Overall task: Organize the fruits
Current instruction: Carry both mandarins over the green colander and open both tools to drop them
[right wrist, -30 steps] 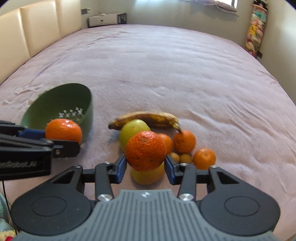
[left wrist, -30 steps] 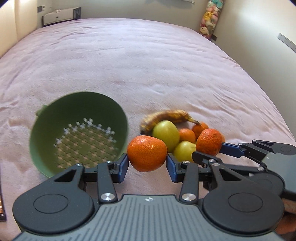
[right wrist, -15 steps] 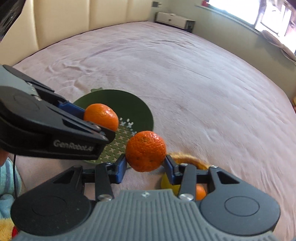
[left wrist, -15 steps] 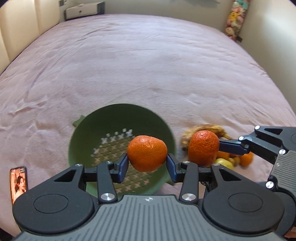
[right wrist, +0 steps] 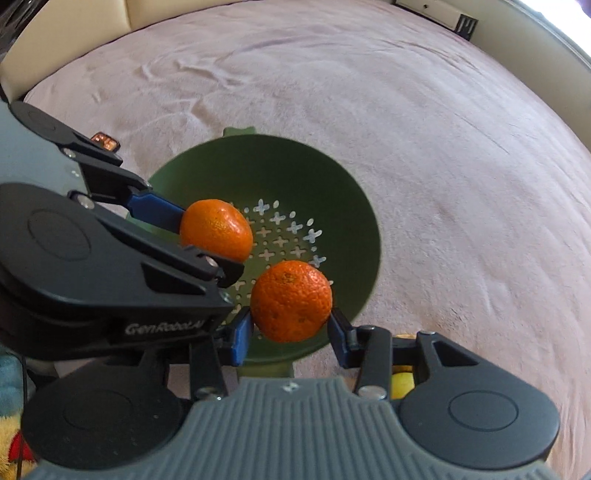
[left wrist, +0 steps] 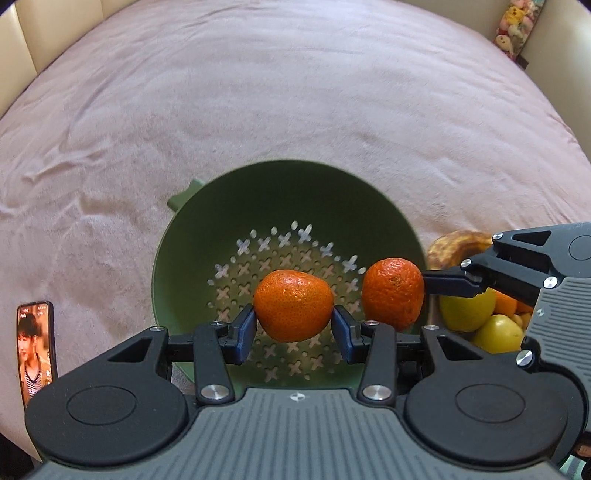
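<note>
A green colander (left wrist: 280,192) (right wrist: 343,192) sits on the pink bedspread, with no fruit in it. My left gripper (left wrist: 293,328) is shut on a tangerine (left wrist: 293,310) and holds it above the colander's holed bottom. My right gripper (right wrist: 291,330) is shut on another tangerine (right wrist: 291,301), above the colander's near right side. Each held fruit also shows in the other view: the right one (left wrist: 392,291), the left one (right wrist: 216,229). The two grippers are close side by side.
A fruit pile lies right of the colander: a brown-spotted banana (left wrist: 456,245), two green-yellow apples (left wrist: 495,332) and small oranges (left wrist: 508,302). A phone (left wrist: 35,350) lies on the bed at the left. Soft toys (left wrist: 515,22) stand at the far right corner.
Both grippers have moved left from the fruit pile to above the colander, each still holding its tangerine. The colander now lies centred under them.
</note>
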A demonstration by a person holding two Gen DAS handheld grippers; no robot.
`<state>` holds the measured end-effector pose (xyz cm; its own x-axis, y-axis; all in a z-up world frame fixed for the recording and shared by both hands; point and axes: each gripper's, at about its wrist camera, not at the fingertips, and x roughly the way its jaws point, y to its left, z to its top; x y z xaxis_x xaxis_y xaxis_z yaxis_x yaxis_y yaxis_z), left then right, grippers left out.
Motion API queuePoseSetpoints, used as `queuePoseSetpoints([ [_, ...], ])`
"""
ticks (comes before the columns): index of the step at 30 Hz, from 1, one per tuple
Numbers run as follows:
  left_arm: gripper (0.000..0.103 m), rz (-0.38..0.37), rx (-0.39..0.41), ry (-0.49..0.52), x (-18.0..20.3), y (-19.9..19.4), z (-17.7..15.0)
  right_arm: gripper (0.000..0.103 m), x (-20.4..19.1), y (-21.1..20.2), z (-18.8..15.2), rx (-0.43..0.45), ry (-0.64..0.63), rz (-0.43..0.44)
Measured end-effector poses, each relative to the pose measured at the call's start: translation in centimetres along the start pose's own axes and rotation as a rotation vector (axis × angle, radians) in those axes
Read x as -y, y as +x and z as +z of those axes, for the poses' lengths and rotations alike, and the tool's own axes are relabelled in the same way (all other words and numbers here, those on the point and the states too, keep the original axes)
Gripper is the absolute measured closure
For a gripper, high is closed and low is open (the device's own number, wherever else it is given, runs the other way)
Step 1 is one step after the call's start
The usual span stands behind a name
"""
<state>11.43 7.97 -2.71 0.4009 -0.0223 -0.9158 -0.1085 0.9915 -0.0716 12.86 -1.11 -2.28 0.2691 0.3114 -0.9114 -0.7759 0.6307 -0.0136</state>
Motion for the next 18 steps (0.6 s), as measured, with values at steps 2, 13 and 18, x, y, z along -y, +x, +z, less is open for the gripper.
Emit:
queuePoseSetpoints([
  [2,0.053,0.004,-0.017,-0.011,-0.3,0.7,0.1,0.062,0.4,0.6,0.1,-0.014,0.012,0.028],
  [13,0.053,0.024,-0.103,-0.062,-1.4,3.1,0.8,0.062,0.6,3.8,1.2,-0.071,-0.015,0.075],
  [18,0.053,0.026,-0.139,-0.069,-1.7,3.7,0.8,0.062,0.2,4.4,1.2,-0.095,-0.037,0.076],
])
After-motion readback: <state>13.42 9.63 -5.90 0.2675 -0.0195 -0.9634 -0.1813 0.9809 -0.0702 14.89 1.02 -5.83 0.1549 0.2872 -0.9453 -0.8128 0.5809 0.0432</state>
